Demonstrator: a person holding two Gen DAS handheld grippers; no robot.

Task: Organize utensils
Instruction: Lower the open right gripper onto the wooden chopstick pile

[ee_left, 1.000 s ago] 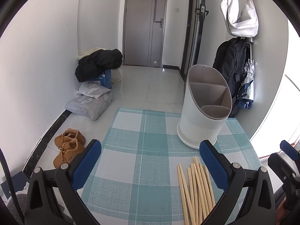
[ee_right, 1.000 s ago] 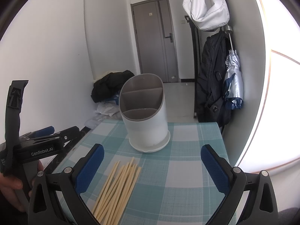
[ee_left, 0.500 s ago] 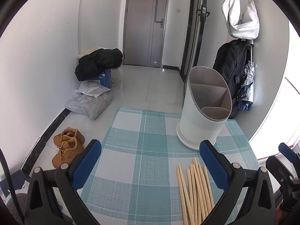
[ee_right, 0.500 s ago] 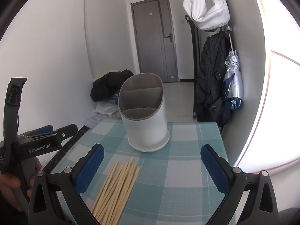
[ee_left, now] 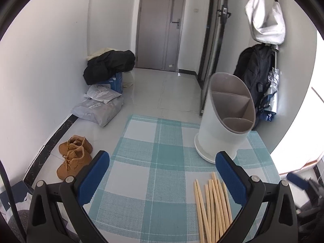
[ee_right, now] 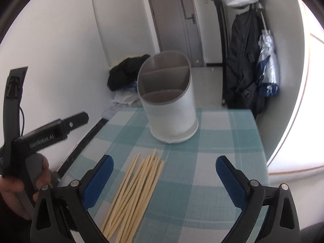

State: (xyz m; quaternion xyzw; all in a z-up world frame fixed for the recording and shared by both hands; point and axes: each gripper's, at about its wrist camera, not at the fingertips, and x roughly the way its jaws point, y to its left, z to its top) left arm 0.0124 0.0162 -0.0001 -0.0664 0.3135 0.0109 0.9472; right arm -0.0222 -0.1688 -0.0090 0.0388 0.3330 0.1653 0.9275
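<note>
A white utensil holder (ee_left: pixel 220 139) (ee_right: pixel 172 117) with grey inner compartments stands empty at the far side of the checked cloth. A bundle of several wooden chopsticks (ee_left: pixel 212 206) (ee_right: pixel 135 192) lies flat in front of it. My left gripper (ee_left: pixel 162 162) hovers open over the cloth, the chopsticks just inside its right finger. My right gripper (ee_right: pixel 165 162) is wide and closing slightly. The chopsticks lie below its gap near the left finger, untouched by the pads. In the right wrist view a hand (ee_right: pixel 12 192) holds the left gripper's body (ee_right: pixel 40 139).
The teal checked cloth (ee_left: pixel 145 145) (ee_right: pixel 222 133) covers a small table with its edges close all round. On the floor left are brown shoes (ee_left: pixel 75 156), plastic bags (ee_left: pixel 101 109) and a black jacket (ee_left: pixel 109 64). A backpack (ee_left: pixel 257 70) and a folded umbrella (ee_right: pixel 267 64) hang at the right wall.
The right wrist view has tipped downward and drawn closer, so the holder and chopsticks look larger. Its jaws stand a little narrower. The left wrist view is nearly unchanged.
</note>
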